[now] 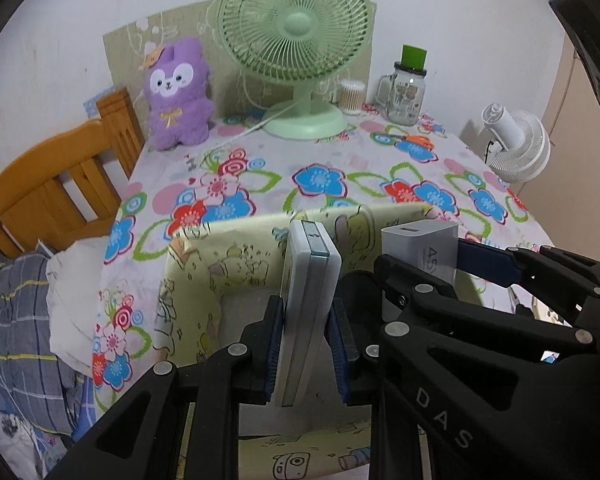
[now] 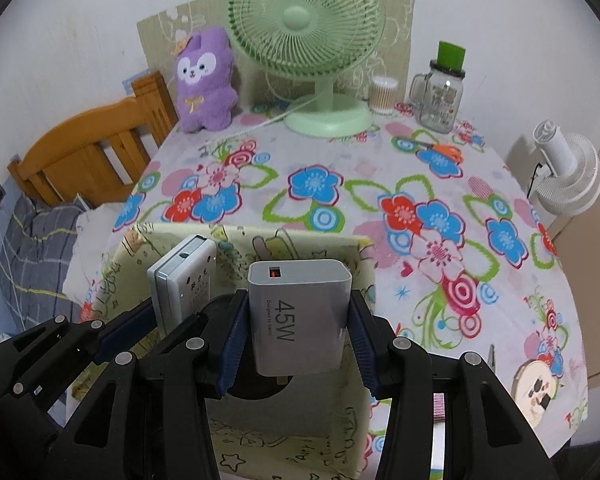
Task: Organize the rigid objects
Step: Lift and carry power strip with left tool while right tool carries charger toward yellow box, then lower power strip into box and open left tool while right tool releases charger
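Observation:
My left gripper (image 1: 306,310) is shut on a slim white device with a grey edge (image 1: 310,264), held upright on its narrow side. It hangs over the open top of a yellow cartoon-printed box (image 1: 204,264) at the near edge of the flowered table. Close on its right, my right gripper (image 2: 298,308) is shut on a white "45W" charger block (image 2: 300,284), also above the box (image 2: 140,248). In the right wrist view the left gripper (image 2: 172,312) and the white device (image 2: 180,272) show at the left. A dark round shape (image 2: 256,394) lies inside the box beneath the charger.
At the back of the table stand a green desk fan (image 1: 296,40), a purple plush toy (image 1: 178,92), a cotton swab tub (image 1: 352,96) and a glass jar mug with a green lid (image 1: 406,92). Orange scissors (image 2: 440,148) lie far right. A white clip fan (image 1: 516,144) and a wooden bedframe (image 1: 60,184) flank the table.

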The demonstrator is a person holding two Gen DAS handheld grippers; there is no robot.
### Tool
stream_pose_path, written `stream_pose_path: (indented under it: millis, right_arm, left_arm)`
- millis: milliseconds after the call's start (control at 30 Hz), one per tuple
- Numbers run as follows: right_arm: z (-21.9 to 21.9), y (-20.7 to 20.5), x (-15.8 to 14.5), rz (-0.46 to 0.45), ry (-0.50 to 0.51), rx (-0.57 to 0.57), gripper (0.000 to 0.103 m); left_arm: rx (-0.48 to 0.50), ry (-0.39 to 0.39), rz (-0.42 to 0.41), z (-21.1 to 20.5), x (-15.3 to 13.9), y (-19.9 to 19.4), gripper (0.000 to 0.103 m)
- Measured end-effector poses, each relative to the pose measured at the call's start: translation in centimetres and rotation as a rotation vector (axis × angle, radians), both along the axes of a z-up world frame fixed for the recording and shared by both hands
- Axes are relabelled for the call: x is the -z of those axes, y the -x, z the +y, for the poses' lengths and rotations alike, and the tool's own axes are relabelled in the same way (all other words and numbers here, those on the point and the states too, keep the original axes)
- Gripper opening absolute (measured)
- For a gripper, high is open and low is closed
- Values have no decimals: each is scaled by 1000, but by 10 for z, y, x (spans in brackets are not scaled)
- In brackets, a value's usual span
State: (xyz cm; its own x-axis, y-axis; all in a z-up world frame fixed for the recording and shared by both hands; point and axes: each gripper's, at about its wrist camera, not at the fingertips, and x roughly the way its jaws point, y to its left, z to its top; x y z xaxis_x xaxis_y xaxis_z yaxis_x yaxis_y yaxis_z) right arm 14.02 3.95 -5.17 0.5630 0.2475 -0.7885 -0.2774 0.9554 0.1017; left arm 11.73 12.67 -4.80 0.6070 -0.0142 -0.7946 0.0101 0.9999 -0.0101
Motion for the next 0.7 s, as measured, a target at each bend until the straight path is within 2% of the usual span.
stream_pose_path:
  millis: [100,233,467,567,600,633,667,700]
  right_arm:
    - [1,-3,6,19,-11,0,51]
    - [5,-6,8,16,15,8,51]
    - [9,-11,14,31,38,15,52]
    - [11,-12,15,28,47,12,52]
    - [12,-12,16,24,54,9,52]
    - [14,-12,15,13,68,7,54]
    - [15,-11,15,6,82,11,61]
    - [16,-11,14,-1,97,17,64]
  left_arm:
    - [-10,-31,-20,0,2,1,23]
    - [-16,-4,-4,6,7,-5,27]
    - [-43,-18,10,11,15,-10,37]
    - [-52,-18,15,13,18,-11,50]
    - [-60,-17,17,15,18,-11,59]
    - [-63,-18,15,16,18,-11,63]
    - [-62,-24,14,15,18,-11,63]
    - [-61,-23,12,15,18,-10,66]
